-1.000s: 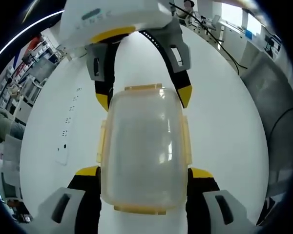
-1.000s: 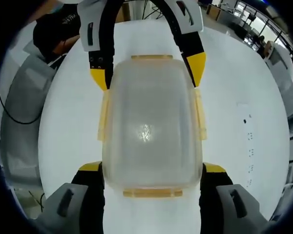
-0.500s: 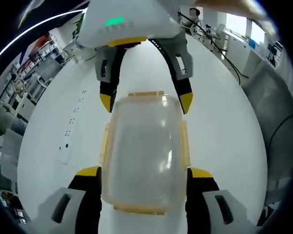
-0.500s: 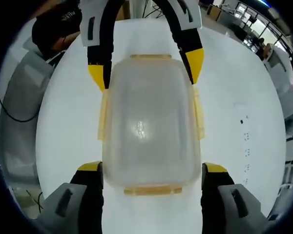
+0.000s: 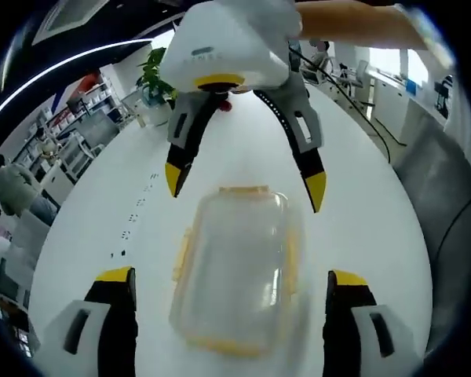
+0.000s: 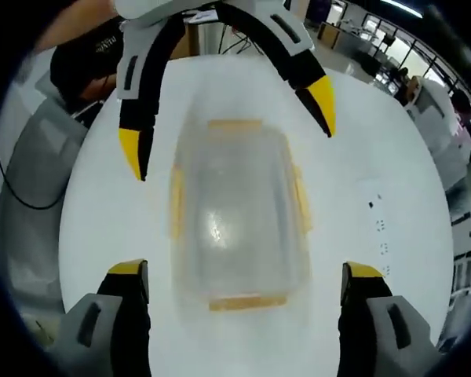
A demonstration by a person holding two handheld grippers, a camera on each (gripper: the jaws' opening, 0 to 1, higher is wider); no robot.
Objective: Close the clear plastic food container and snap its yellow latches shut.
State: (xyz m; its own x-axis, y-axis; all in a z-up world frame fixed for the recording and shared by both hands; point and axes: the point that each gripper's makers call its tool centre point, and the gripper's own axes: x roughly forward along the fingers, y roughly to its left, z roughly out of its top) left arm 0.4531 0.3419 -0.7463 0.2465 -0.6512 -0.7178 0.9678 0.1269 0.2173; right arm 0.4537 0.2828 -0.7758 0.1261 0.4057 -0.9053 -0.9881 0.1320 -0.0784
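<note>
The clear plastic container (image 5: pixel 239 267) lies flat on the white table (image 5: pixel 102 228) with its lid on and yellow latches along its sides and ends. In the left gripper view my left gripper (image 5: pixel 231 279) is open, its jaws standing wide on either side of the near end without touching. Across the box, my right gripper (image 5: pixel 245 184) hangs open above the far end. The right gripper view shows the same container (image 6: pixel 237 212) between the spread jaws of my right gripper (image 6: pixel 245 271), with my left gripper (image 6: pixel 228 124) open at the far end. The picture is too blurred to show whether the latches are snapped.
The table (image 6: pixel 392 181) is round and white, with small dark marks (image 5: pixel 137 212) on its surface. A grey chair (image 5: pixel 447 204) stands at its edge, and another chair (image 6: pixel 31 173) shows beside a person in dark clothes (image 6: pixel 86 55). A plant (image 5: pixel 153 82) and office furniture lie beyond.
Both grippers have opened wide and drawn up and away from the container, whose sides their jaws were against before. The container stays on the table.
</note>
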